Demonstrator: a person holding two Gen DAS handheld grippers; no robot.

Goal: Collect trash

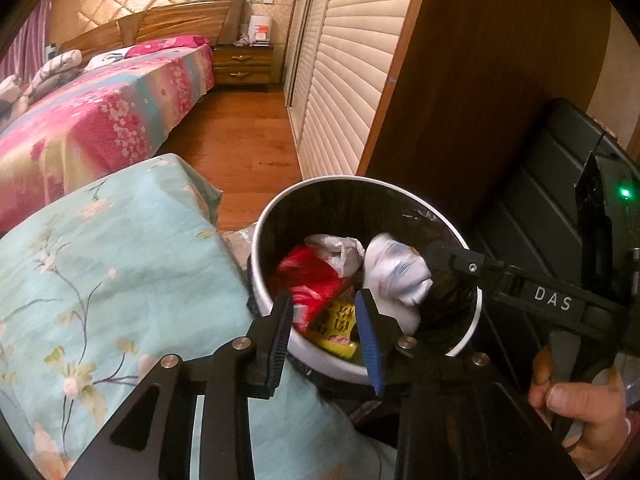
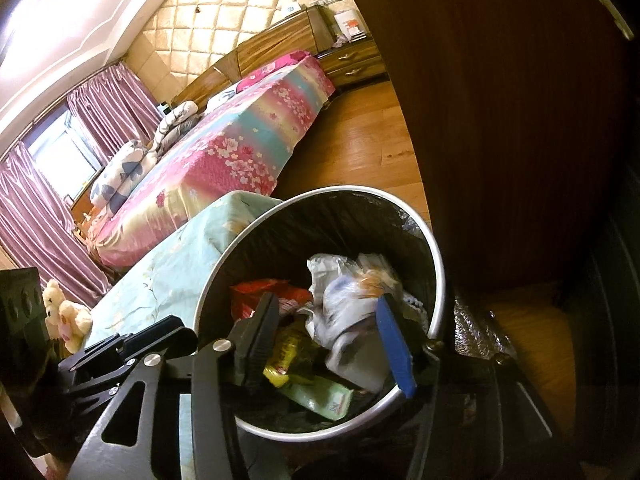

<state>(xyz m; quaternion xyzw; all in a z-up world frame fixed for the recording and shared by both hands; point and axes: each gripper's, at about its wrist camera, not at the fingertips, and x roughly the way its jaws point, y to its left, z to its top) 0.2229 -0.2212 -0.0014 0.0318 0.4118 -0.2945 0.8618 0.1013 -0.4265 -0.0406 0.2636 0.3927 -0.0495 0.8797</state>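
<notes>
A round bin point(image 1: 261, 236) with a silver rim and a black liner stands on the floor, also in the right wrist view point(image 2: 438, 280). Inside lie a red wrapper point(image 1: 308, 280), a yellow wrapper point(image 1: 340, 320), crumpled white paper point(image 1: 340, 252) and a green pack point(image 2: 324, 392). My left gripper point(image 1: 324, 322) hangs open over the near rim, with nothing pressed between its pads. My right gripper point(image 2: 326, 338) is open over the bin; in the left wrist view its tips point(image 1: 436, 256) sit beside a blurred white wad point(image 1: 396, 280). That wad point(image 2: 344, 320) lies loose between the right fingers.
A pale blue floral quilt point(image 1: 120, 260) lies against the bin's left side. A dark wooden wardrobe panel point(image 1: 480, 80) and a ribbed dark case point(image 1: 532, 208) stand to the right. Beyond are wood floor point(image 1: 240, 140), a bed point(image 1: 100, 120) and a nightstand point(image 1: 244, 64). A hand point(image 1: 580, 408) holds the right gripper.
</notes>
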